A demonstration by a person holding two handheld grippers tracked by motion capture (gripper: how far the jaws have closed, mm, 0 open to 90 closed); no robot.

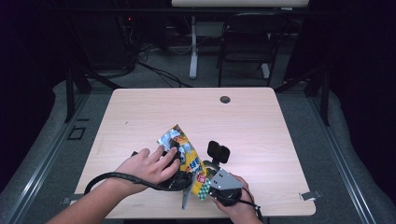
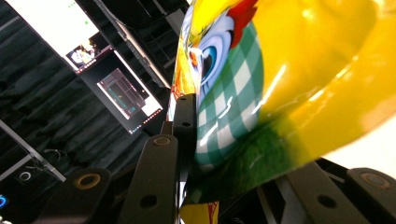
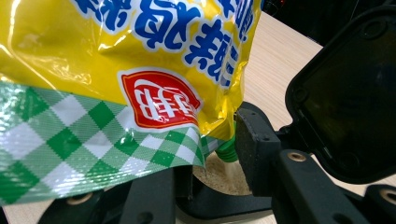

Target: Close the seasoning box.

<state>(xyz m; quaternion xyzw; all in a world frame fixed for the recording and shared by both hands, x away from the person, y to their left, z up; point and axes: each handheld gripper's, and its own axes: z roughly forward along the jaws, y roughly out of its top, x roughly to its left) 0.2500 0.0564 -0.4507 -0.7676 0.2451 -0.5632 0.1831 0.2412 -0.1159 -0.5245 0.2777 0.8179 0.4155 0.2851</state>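
Note:
A yellow foil bag (image 1: 183, 148) with a green-checked bottom and blue lettering stands tilted near the table's front edge. My left gripper (image 1: 183, 170), under the person's hand, is shut on the bag (image 2: 299, 70), and its left fingertip (image 2: 185, 116) presses the checked part. A green spout (image 3: 228, 153) on the bag (image 3: 116, 56) hangs over beige powder (image 3: 219, 175) inside a small black container (image 1: 212, 164) whose flip lid (image 3: 345, 93) stands open. My right gripper (image 1: 211, 171) is shut on that container, its jaws on either side of the black body (image 3: 210, 207).
The light wooden table (image 1: 261, 126) has a cable hole (image 1: 225, 99) at the back middle and a metal clip (image 1: 309, 195) at its front right edge. A dark chair (image 1: 247, 42) and a desk leg stand beyond it. Lit screens (image 2: 123, 91) hang in the dark room.

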